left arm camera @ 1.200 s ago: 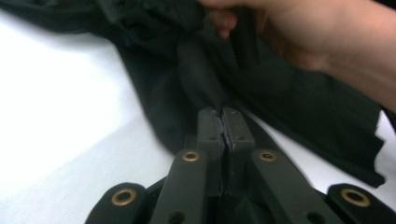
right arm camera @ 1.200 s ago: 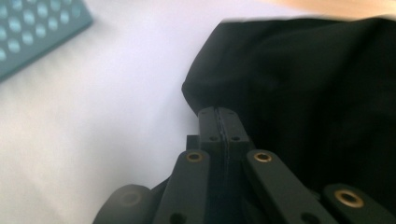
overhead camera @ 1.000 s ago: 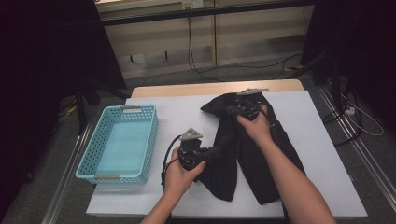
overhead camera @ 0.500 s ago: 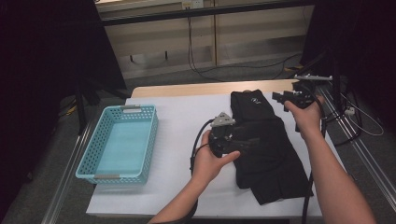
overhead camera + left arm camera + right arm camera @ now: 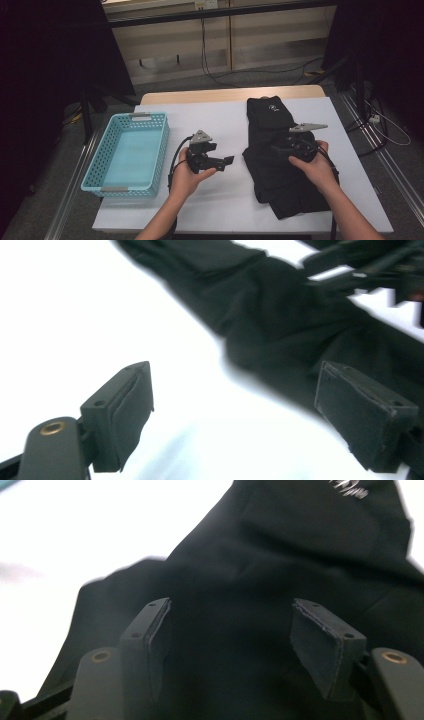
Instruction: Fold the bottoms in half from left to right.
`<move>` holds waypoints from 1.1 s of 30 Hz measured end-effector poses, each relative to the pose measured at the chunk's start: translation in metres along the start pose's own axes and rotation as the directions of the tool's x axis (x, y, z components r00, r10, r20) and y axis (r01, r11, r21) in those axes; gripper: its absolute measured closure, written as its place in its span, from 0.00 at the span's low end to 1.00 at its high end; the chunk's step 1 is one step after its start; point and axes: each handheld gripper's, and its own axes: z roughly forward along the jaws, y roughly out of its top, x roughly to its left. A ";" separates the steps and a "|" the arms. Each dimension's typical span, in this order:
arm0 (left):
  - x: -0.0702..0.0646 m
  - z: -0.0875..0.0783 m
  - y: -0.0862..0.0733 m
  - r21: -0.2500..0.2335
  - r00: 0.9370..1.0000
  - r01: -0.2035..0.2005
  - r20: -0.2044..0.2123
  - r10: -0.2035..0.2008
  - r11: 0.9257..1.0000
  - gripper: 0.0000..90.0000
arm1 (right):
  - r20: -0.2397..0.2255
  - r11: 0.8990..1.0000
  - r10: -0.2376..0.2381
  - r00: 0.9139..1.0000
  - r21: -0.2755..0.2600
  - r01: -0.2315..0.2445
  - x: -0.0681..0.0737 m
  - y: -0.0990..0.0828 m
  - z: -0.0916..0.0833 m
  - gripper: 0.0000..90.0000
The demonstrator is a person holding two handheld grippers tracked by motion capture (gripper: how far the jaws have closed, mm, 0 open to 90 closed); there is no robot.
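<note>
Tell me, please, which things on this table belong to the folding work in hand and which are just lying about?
In the job:
- black garment, partly folded on the white table
- right gripper, open above the garment
- left gripper, open, beside the garment over bare table; both sets of jaws have just been opening, nothing between them

Lying about:
- light blue basket, empty, at the left

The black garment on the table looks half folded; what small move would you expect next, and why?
Probably the right gripper closes on the black garment. It hangs open just above the cloth's left part, nothing pinched. The left gripper is open too, over the bare table beside the cloth. Both jaws have just been opening.
</note>
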 end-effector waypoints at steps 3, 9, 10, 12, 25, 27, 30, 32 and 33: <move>0.009 -0.004 -0.008 0.007 1.000 0.008 -0.015 -0.008 1.000 0.16 | 0.015 1.000 -0.029 0.999 0.003 0.029 0.006 -0.010 -0.004 0.35; 0.016 -0.008 -0.019 0.018 1.000 0.003 -0.030 -0.003 1.000 0.16 | -0.002 0.999 -0.039 0.999 0.021 0.039 0.011 -0.028 -0.015 0.37; 0.017 -0.010 -0.020 0.016 0.999 0.002 -0.034 -0.001 1.000 0.15 | 0.001 0.999 -0.048 0.999 0.022 0.048 0.011 -0.031 -0.018 0.38; 0.019 -0.012 -0.021 0.014 0.999 -0.002 -0.040 0.003 1.000 0.15 | -0.002 0.998 -0.050 0.999 0.030 0.050 0.012 -0.035 -0.022 0.41; 0.022 -0.013 -0.019 0.009 0.998 -0.004 -0.056 0.004 1.000 0.14 | -0.158 0.993 -0.108 0.982 0.034 0.114 0.051 -0.051 -0.034 0.55; 0.022 -0.013 -0.019 0.008 0.998 -0.006 -0.058 0.006 1.000 0.14 | -0.170 0.987 -0.148 0.974 0.040 0.157 0.063 -0.052 -0.032 0.55; 0.022 -0.014 -0.019 0.009 0.998 -0.009 -0.059 0.009 1.000 0.14 | -0.164 0.971 -0.215 0.963 0.068 0.228 0.075 -0.055 -0.025 0.59; 0.022 -0.015 -0.019 0.007 0.998 -0.004 -0.059 0.005 1.000 0.14 | -0.157 0.965 -0.227 0.961 0.093 0.243 0.075 -0.057 -0.021 0.77; 0.022 -0.016 -0.020 0.009 0.998 -0.010 -0.061 0.011 1.000 0.14 | -0.160 0.964 -0.232 0.960 0.091 0.248 0.074 -0.057 -0.020 0.86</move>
